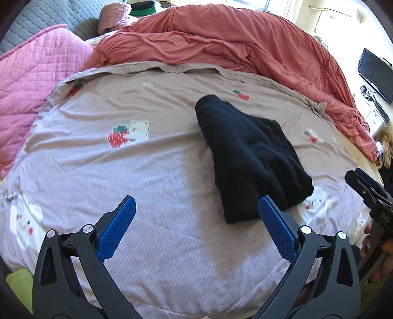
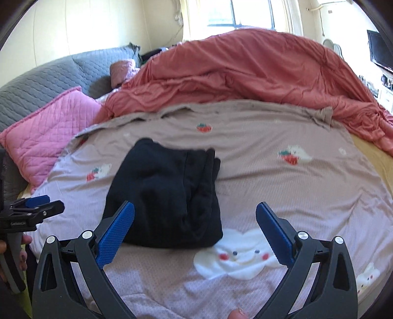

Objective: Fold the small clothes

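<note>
The black garment (image 1: 248,157) lay folded into a thick, roughly rectangular bundle on the printed bedspread (image 1: 152,171), near the middle of the bed. In the right wrist view its stacked edges showed along the far right side of the bundle (image 2: 167,191), with several layers visible one over another. Neither gripper touched it.

The left gripper (image 1: 196,220) stood wide, its blue pads spread apart above bare bedspread, with only the near corner of the garment showing just behind its right pad. The right gripper (image 2: 195,228) was spread just as wide, nothing between its pads; the garment's near edge sat behind its left pad, and a white cloud-face print (image 2: 235,257) lay between the two fingers. Each gripper also appeared at the edge of the other's view, held in a person's hand.

The bedspread was greyish-lilac with strawberry and bear prints (image 1: 127,133). Beyond it a rumpled coral-red duvet (image 1: 233,44) was heaped across the far side of the bed. A pink quilted pillow (image 1: 36,81) lay at the left, against a grey quilted headboard (image 2: 49,73). A dark screen (image 1: 374,73) stood at the far right, and a bright window (image 2: 243,12) was behind the duvet
</note>
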Motion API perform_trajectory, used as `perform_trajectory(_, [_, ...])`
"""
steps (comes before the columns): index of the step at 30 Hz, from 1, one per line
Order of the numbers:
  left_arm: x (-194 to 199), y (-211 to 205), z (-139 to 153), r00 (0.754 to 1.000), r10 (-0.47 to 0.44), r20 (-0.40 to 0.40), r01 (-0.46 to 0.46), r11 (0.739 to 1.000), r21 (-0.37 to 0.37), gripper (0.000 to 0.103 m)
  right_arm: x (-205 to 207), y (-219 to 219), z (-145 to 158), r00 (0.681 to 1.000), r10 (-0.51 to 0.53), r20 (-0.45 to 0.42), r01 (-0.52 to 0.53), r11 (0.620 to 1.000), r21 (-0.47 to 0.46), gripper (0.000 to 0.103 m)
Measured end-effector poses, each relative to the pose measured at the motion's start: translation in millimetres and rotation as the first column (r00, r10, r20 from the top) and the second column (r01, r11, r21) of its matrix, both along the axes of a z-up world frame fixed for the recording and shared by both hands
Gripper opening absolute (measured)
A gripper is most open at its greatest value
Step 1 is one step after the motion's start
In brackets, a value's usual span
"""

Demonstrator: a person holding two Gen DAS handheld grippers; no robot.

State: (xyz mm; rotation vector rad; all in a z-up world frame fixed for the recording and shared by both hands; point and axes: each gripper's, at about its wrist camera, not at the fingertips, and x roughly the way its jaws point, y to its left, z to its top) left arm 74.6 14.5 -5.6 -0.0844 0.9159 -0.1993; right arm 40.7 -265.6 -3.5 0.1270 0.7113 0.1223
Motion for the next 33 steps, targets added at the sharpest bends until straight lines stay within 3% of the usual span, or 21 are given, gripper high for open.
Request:
perform_trajectory(5, [0.0, 2.3, -6.1, 0.999, 0.013, -0.031, -0.013, 1.000, -0.010, 0.094, 1.8, 3.5, -1.5, 1.000, 0.011, -0.004, -0.011, 1.000, -0.010, 0.099])
perform_trajectory(17, [0.5, -0.7, -1.0, 1.000, 0.026, -0.016, -0.025, 0.999, 0.038, 0.094, 2.4, 2.9, -4.8, 1.000, 0.018, -0.020, -0.018, 1.000, 0.000, 0.099])
perform_trajectory(33, [-1.6, -7.3, -1.9, 1.000, 0.013, -0.025, -0.013, 0.999, 0.030, 0.094, 4.4, 4.1, -7.9, 0.999, 0.025, -0.035, -0.025, 1.000, -0.004, 0.099])
